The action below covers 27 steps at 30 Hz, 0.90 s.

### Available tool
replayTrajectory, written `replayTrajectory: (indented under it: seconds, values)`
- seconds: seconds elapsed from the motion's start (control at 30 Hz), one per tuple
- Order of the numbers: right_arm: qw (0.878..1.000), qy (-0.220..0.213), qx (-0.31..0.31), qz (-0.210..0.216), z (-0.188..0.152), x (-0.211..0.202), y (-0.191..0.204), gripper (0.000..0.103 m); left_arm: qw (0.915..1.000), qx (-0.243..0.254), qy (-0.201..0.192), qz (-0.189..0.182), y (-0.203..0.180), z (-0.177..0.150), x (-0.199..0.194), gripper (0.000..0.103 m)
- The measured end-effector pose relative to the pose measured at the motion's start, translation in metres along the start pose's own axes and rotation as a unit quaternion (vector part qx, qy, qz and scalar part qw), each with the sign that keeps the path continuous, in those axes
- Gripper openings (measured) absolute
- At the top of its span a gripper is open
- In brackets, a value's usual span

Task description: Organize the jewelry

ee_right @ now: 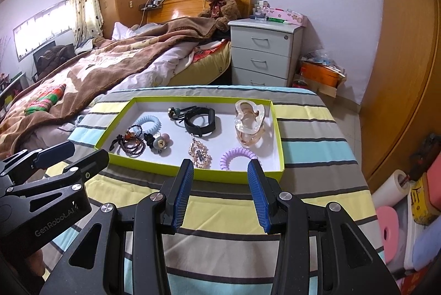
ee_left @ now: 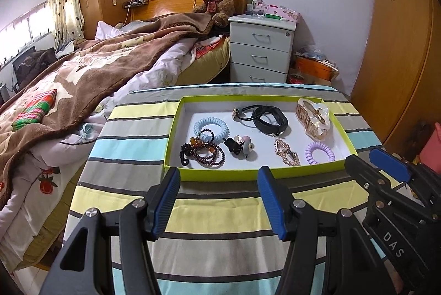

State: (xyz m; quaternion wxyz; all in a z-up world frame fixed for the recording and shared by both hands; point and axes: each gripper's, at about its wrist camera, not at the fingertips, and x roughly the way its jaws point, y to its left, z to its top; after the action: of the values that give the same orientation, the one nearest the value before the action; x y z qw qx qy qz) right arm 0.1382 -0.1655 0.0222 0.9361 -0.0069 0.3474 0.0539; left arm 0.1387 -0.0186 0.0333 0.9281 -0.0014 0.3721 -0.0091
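My left gripper (ee_left: 219, 179) and right gripper (ee_right: 219, 171) hang spread, empty, before the tray (ee_left: 172, 129); jewelry (ee_left: 202, 150) seemingly all inside

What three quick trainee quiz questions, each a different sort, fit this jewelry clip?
1. True or false: the left gripper holds the purple coil tie.
2. Which lies nearest the tray's front right corner? A purple coil tie B blue coil tie C black band
3. Fill in: the bead bracelets overlap the blue ____ tie.

Key: 1 false; 2 A; 3 coil.
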Motion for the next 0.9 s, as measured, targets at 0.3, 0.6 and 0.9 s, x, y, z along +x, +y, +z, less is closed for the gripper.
replayTrajectory:
  seconds: [0.3,0.6,0.9]
  values:
    - [1.0,-0.001,0.0,0.0,-0.0001,-0.0002,0.0,0.042,1.0,-0.004,0.004,-0.001,0.0003,-0.0018,0.0001,0.06]
    - [1.0,-0.002,0.001,0.0,-0.001,-0.0005,0.0004,0.042,1.0,-0.003,0.002,0.004,-0.0005,-0.0014,-0.0015,0.06]
    - [1.0,-0.002,0.002,0.001,-0.0012,-0.0012,0.0009,0.042,1.0,-0.006,0.003,0.002,0.0014,-0.003,-0.0022,0.06]
